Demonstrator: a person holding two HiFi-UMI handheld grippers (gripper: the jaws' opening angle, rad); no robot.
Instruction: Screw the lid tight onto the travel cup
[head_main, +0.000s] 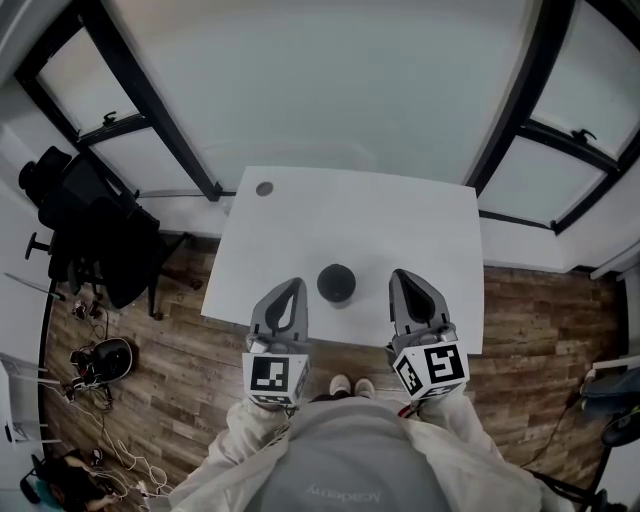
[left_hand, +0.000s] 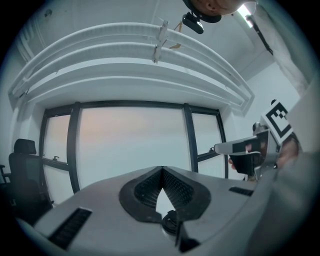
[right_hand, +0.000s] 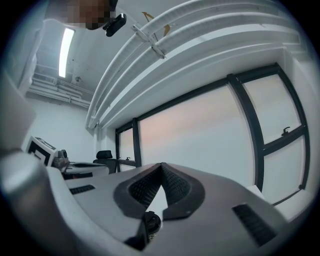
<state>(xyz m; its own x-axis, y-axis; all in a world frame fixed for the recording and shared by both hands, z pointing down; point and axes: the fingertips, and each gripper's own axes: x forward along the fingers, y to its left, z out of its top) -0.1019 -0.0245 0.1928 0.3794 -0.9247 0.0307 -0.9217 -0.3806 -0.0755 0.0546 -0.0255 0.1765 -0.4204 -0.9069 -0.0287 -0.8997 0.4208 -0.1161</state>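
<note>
Two tongs, left tongs (head_main: 296, 285) and right tongs (head_main: 398, 276), both closed on nothing, we hold level at the bench (head_main: 400, 220) edge. Between their tips the cup (head_main: 336, 283) stands upright, touching neither; it lies right of the left tongs, which we judge nearer.

The counter (head_main: 380, 215) is finished in smooth matt white, laminate by the look of it. The floor (head_main: 190, 340) is laid in wood-grain planks, matt too. The left gripper (left_hand: 162, 169) and right gripper (right_hand: 161, 165) are moulded in matt grey plastic, and the pads (left_hand: 179, 187) are lined with black ribbed rubbery stuff. The cup (head_main: 336, 283) is topped in dark matt plastic. The sleeves (head_main: 240, 440) are made of pale cloth.
</note>
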